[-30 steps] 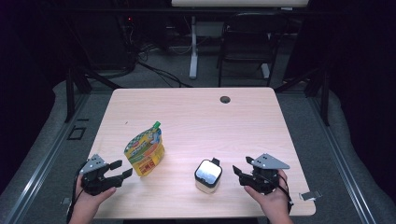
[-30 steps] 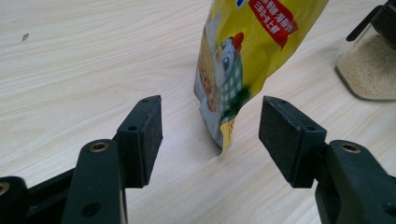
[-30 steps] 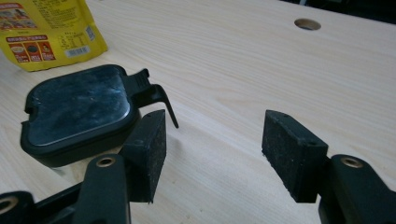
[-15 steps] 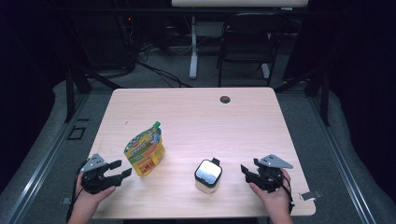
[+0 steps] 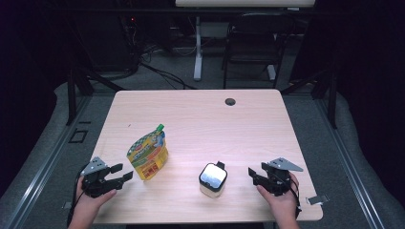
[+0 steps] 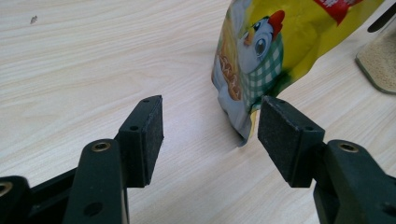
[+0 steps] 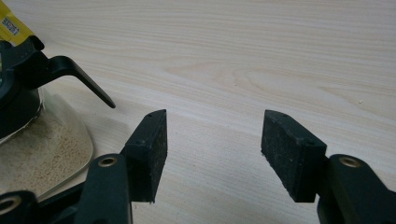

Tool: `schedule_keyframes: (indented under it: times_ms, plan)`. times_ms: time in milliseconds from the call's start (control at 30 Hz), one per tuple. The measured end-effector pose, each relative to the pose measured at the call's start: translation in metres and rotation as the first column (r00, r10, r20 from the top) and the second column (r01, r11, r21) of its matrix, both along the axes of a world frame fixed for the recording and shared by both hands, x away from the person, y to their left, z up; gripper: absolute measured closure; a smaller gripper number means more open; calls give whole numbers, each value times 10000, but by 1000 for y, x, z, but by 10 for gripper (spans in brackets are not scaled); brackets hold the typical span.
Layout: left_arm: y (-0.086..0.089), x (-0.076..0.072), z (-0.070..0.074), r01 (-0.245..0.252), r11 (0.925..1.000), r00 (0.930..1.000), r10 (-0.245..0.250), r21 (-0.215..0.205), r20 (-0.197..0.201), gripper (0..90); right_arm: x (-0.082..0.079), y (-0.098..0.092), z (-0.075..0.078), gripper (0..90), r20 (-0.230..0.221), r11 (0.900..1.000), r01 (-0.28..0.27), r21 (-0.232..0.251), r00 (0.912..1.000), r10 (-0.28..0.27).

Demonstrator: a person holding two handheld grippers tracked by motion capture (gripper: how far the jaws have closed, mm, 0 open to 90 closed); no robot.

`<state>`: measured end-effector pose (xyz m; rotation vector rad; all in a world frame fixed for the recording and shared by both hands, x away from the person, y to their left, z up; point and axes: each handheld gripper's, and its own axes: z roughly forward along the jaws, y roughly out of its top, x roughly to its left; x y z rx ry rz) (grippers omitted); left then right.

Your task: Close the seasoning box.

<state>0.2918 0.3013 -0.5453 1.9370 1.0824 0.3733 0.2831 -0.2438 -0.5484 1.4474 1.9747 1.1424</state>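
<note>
Left gripper [image 5: 125, 173]: held low at the front-left of the worktop [image 5: 200, 119], fingers [image 6: 144, 135] released with a clear gap between them and nothing in it. It points toward the yellow pouch [image 5: 148, 155], which stands upright just beside the fingertips. In the left gripper view the pouch [image 6: 280, 46] sits slightly right of the gap, its lower corner close to the right-hand pad but with a sliver of worktop visible between; contact cannot be confirmed. The pouch carries a printed cartoon chicken and, in the high view, a green cap [image 5: 160, 127] at its top.

Right gripper [image 5: 251, 174]: held low at the front-right of the worktop, fingers [image 7: 149, 144] released, bare wood between the 2 pads. It points toward the glass jar [image 5: 212, 180], which stands near it but apart. In the right gripper view the jar [image 7: 42, 158] lies at the left edge, outside the gap, holding a pale granular content, with a black lid and a black latch lever [image 7: 79, 77] projecting toward the gripper.

Pouch and jar stand near each other at the front centre, not touching. A dark round grommet [image 5: 230, 101] sits at the far edge of the worktop, well apart from both.
</note>
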Motion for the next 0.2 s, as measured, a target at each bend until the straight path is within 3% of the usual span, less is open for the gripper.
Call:
schedule_keyframes:
  times_ms: [200]
  plan:
    - [4,2,-1,-301,9995,9995,301,-47,45,409,0,0,0,404,-57,10000,5,-30,10000,-5]
